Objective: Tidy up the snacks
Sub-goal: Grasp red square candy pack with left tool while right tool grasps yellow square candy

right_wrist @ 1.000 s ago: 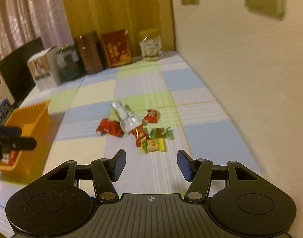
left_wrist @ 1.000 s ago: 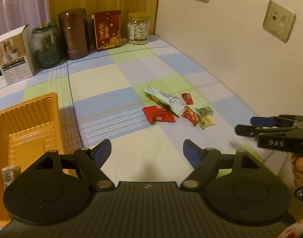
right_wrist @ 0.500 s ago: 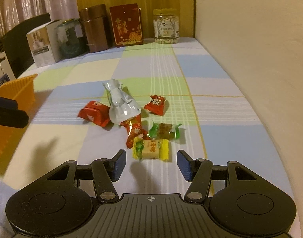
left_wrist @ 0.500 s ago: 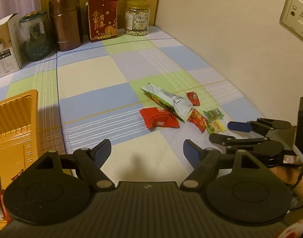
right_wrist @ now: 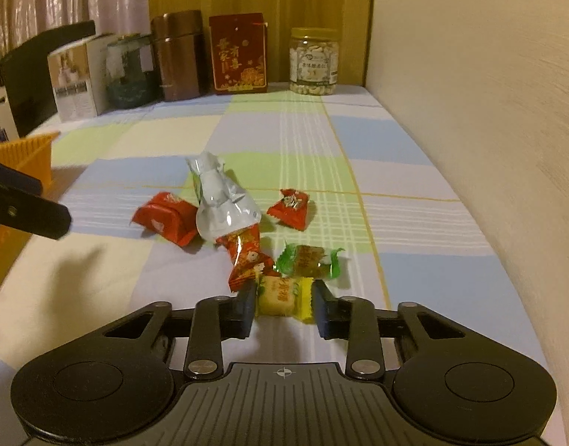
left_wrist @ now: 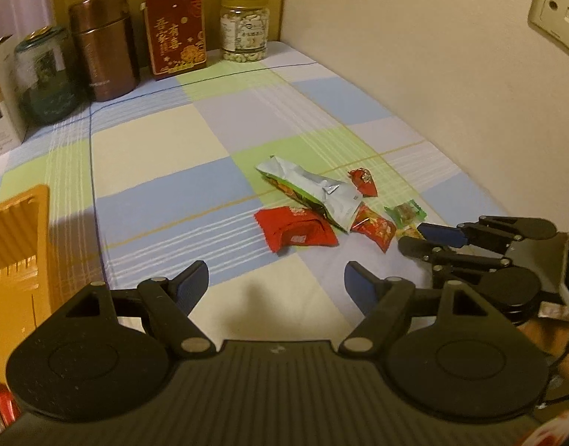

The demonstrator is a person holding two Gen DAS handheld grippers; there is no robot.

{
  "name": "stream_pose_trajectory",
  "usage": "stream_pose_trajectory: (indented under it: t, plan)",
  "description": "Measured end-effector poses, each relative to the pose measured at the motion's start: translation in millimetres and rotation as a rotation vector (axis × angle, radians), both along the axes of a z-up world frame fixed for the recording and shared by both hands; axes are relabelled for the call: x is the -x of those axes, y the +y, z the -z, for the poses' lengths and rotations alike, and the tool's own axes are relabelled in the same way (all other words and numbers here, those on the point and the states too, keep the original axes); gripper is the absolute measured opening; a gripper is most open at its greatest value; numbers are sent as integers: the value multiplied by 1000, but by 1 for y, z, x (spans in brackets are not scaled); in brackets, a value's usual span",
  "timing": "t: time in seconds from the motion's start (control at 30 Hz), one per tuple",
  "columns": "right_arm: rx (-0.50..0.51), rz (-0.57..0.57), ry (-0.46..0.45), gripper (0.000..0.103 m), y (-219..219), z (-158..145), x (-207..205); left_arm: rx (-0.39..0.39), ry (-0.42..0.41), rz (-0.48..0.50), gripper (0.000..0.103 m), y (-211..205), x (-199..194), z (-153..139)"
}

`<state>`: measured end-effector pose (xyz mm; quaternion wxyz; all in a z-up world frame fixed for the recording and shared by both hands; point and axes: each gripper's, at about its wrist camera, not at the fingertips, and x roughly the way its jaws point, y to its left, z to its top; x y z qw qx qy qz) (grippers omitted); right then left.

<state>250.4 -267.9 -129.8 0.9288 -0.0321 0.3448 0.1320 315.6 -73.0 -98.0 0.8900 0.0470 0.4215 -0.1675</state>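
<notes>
Checked pastel tablecloth [right_wrist: 359, 137] is covering the table against a cream wall; that's what I'm working over. Right gripper [right_wrist: 284, 306] is clenching on the yellow-wrapped rectangular candy [right_wrist: 280, 295], pads pressing on both wrapper ends, candy lying on the cloth at the near edge of the snack pile. Left gripper [left_wrist: 275, 284] is hanging released, nothing between its fingers, near the flat red foil packet [left_wrist: 297, 230].

Just beyond the grip: green twist-wrapped candy [right_wrist: 308, 260] and long red printed candy [right_wrist: 245, 256], both right beside the yellow one. Further out, crumpled silver foil pouch [right_wrist: 221, 202] and small red candy [right_wrist: 290, 208].

Risks as I'm judging them: the grip is sitting on the crinkly wrapper ends, so the candy could slip out on lift. The left pad is close to the red candy's tail and could be dragging it along.

Containers: orange plastic basket [left_wrist: 16, 238] is standing well apart at the left edge; its floor is mostly out of view, something small and red is showing at the corner, can't identify it. Clear nut jar with gold lid [right_wrist: 314, 61], brown canister [right_wrist: 178, 55] and red gift bag [right_wrist: 240, 54] are lined up at the back.
</notes>
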Motion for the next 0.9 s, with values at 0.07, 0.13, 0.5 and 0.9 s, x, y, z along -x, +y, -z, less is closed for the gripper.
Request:
stream_pose_trajectory:
  t: [0.07,0.13,0.5,0.9]
  plan:
    - [9,-3,4,23,0,-2,1,-17,-7,22,78,-4,-4,0]
    - [6,-2,10,23,-2,-2,1,-34,-12,49,78,-8,-9,1]
    - [-20,36,-8,23,-12,-10,7,-88,-4,191,77,-24,-38,19]
    - [-32,67,-4,23,-20,-8,9,-231,-35,363,66,-50,-65,57]
